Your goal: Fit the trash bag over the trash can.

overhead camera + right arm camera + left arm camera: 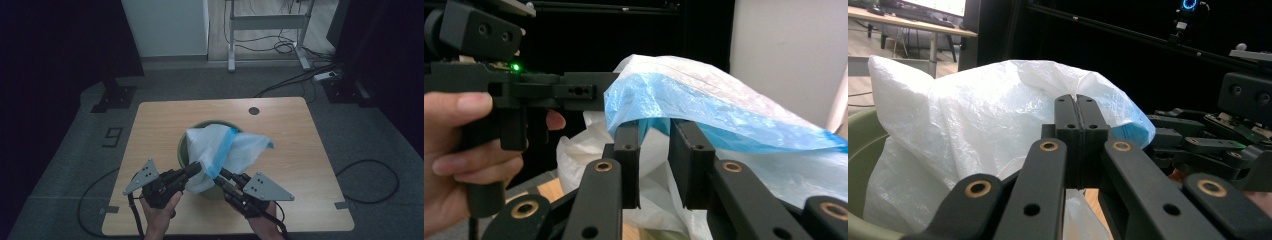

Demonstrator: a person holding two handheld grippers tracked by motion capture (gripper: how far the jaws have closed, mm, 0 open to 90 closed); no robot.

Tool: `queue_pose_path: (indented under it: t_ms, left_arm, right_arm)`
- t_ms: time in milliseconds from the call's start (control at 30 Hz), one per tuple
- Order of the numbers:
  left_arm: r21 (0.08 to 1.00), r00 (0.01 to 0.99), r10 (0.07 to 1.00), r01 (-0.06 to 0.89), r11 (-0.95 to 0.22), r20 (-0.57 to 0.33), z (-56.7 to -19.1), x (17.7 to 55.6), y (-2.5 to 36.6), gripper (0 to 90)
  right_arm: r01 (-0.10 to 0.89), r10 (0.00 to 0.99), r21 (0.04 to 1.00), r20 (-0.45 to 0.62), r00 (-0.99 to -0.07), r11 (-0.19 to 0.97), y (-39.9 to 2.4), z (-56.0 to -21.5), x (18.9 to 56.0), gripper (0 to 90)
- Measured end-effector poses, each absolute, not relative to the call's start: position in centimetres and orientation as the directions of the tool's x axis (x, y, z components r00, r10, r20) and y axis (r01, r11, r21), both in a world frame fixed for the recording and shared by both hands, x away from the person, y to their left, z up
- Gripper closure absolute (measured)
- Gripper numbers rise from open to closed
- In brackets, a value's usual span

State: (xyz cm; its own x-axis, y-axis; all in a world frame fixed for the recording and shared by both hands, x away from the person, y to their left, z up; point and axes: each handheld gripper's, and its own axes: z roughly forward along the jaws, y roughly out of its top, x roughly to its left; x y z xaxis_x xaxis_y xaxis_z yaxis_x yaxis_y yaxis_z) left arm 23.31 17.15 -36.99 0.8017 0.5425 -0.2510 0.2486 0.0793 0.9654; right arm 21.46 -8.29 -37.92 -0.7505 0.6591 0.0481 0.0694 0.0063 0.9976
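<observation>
You're working at the wooden table (165, 117), and the white plastic bag (210, 150) with its blue band (225, 147) is sitting bunched over the mouth of the green bin (183, 150), spilling toward you and off to the right.

Your left gripper (196, 169) is coming in from the near left, and it's pinching the bag: in the left gripper view the two jaws are standing pressed flat together with the white film (978, 115) rising right behind and around their tips. The bin's green rim (860, 135) is curving along the left of that view, below the bag.

Your right gripper (221, 176) is sitting just beside the left one, at the bag's near edge. Its jaws are standing apart with a clear gap, and the blue band (704, 107) is draping over their tips like a canopy, white film hanging in the gap behind. The pads aren't pressing on it. Your left hand (454, 150) is showing across from it, wrapped round its handle.
</observation>
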Motion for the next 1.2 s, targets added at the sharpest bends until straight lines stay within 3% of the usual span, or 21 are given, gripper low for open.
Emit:
queue_pose_path:
  t_ms: [200,667,933,1200]
  left_arm:
    - [0.966,0.802,0.542,0.245,0.081,-0.250,-37.1,23.3,17.1,89.6]
    - [0.965,0.806,0.530,0.230,0.125,-0.261,-36.7,23.2,18.4,89.4]
    - [0.980,0.838,0.509,0.177,0.088,-0.197,-36.3,23.0,18.4,87.1]
    - [0.988,0.825,0.545,0.148,0.052,-0.152,-35.9,22.6,18.4,89.6]
  right_arm:
    - [0.071,0.656,0.997,0.062,-0.752,-0.013,-8.0,-37.8,21.7,89.0]
    - [0.047,0.680,0.999,0.019,-0.733,0.023,-9.0,-37.7,21.9,89.4]
    - [0.052,0.698,0.998,0.012,-0.716,0.036,-9.5,-37.3,22.3,89.3]
    - [0.043,0.701,0.998,-0.002,-0.713,0.047,-9.7,-36.9,22.3,89.3]
